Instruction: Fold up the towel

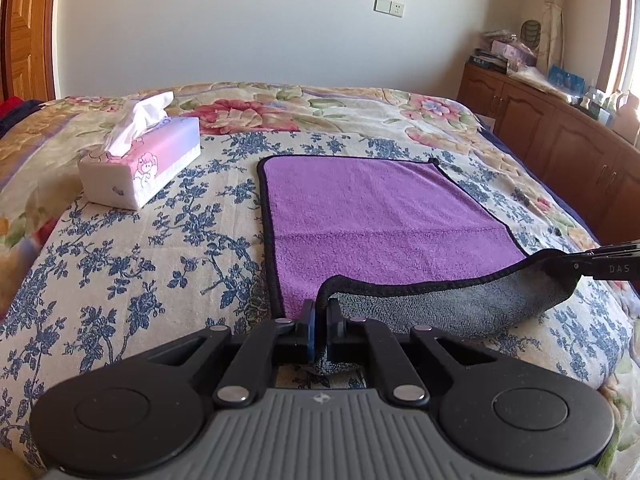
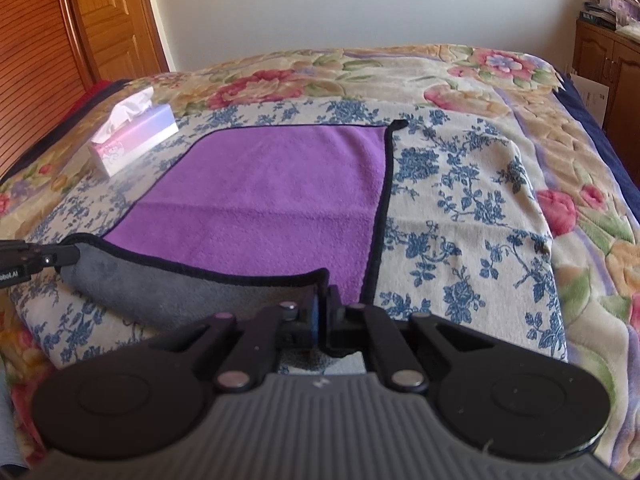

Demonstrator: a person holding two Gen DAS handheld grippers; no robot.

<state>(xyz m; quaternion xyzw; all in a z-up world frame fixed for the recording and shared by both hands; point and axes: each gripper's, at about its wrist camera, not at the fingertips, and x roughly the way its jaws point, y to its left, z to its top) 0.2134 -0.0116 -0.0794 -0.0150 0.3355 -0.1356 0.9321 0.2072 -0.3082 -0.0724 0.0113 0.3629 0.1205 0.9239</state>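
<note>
Covering most of both views, the bed [image 1: 120,240] carries a large floral blanket [image 2: 520,92] with a smaller blue-flowered cloth [image 1: 160,248] laid on top. On the blue-flowered cloth lies the towel [image 1: 372,216], purple face up, black-edged, with a grey underside. Its far portion lies flat; its near edge is raised off the bed and turned up, exposing the grey face as a sagging strip between the two grippers.

The left gripper [image 1: 320,312] is closed down to a thin slit on the near-left corner of the towel, with fabric pinched between the blue-padded fingers. The right gripper [image 2: 323,300] is likewise closed to a narrow gap on the near-right corner. Each gripper appears at the edge of the other's view, clamping the opposite end of the raised strip.

A wooden cabinet [image 1: 560,136] stands along the right side of the bed, and a wooden door [image 2: 108,20] stands at far left.

A pink-and-white tissue box [image 1: 140,168] sits on the bed, well apart from the towel, to its far left.
</note>
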